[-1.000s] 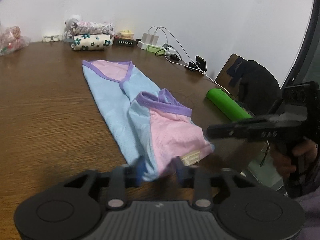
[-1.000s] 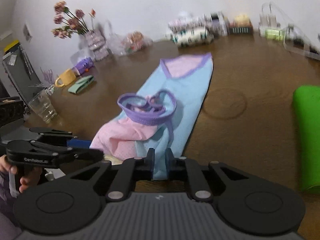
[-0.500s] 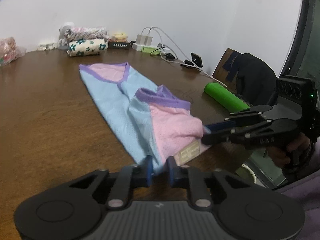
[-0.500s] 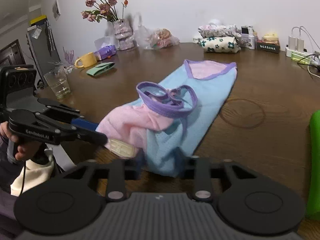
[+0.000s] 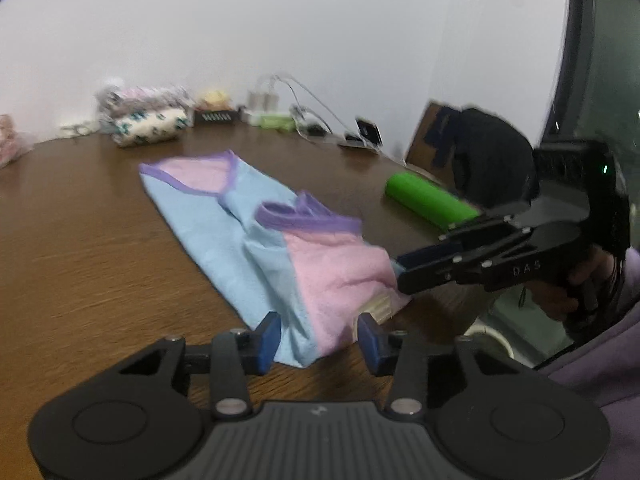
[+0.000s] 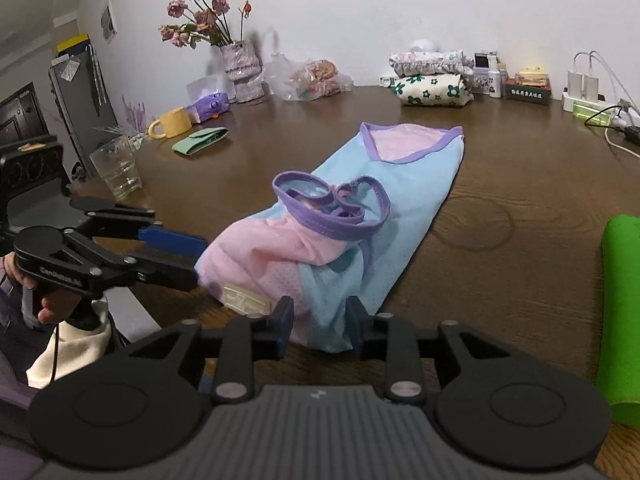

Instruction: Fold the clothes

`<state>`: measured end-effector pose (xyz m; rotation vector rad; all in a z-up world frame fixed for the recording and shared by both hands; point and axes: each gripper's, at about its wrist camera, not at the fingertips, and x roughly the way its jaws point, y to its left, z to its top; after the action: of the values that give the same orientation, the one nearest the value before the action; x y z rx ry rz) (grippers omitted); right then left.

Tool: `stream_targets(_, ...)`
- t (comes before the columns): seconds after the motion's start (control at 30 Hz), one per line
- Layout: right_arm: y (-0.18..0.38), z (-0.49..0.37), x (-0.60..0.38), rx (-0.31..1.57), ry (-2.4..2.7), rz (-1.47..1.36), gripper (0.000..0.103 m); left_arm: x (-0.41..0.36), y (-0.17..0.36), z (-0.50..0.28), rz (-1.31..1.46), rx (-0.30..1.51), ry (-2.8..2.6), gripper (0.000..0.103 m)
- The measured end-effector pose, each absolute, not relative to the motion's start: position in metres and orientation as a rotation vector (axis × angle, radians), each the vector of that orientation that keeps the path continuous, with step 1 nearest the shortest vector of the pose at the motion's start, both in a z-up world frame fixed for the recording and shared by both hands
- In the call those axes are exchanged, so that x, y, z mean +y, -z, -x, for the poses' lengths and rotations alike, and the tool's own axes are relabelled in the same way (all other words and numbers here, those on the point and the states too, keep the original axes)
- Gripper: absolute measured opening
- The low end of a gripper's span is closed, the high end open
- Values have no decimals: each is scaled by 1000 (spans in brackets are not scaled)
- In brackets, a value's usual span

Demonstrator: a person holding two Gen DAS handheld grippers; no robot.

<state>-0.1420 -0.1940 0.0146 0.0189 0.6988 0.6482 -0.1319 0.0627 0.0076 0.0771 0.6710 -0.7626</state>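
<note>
1. The garment (image 6: 360,216), a light blue and pink top with purple trim, lies on the brown table (image 6: 520,184). Its near folded end is between the fingers of both grippers.
2. The left gripper (image 5: 318,340) has its jaws open. The near corner of the cloth sits in the gap between the two blue pads and touches neither of them clearly.
3. The right gripper (image 6: 318,326) also has its jaws apart, with the light blue near edge of the garment between them. I cannot tell if the pads touch the cloth.
4. In the right wrist view, the long axis of the garment runs from about 6 o'clock, near the gripper, to about 1 o'clock. The pink neckline with purple border is at the far end.
5. Count: one garment being folded, two grippers, one green roll (image 6: 622,312) at 3 o'clock, one glass (image 6: 117,168) and one yellow mug (image 6: 172,123) at 10 o'clock, and two folded cloths (image 6: 434,80) stacked at the far edge.
</note>
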Motion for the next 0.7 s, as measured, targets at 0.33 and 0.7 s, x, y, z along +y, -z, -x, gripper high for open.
stream_targets(0.33,-13,146,-193,750,-614,29,4,78,-6,129,6,758,734,3)
stream_targets(0.7,-26,165,-207,698,-633,56,22,92,-27,164,-78,675,638,28)
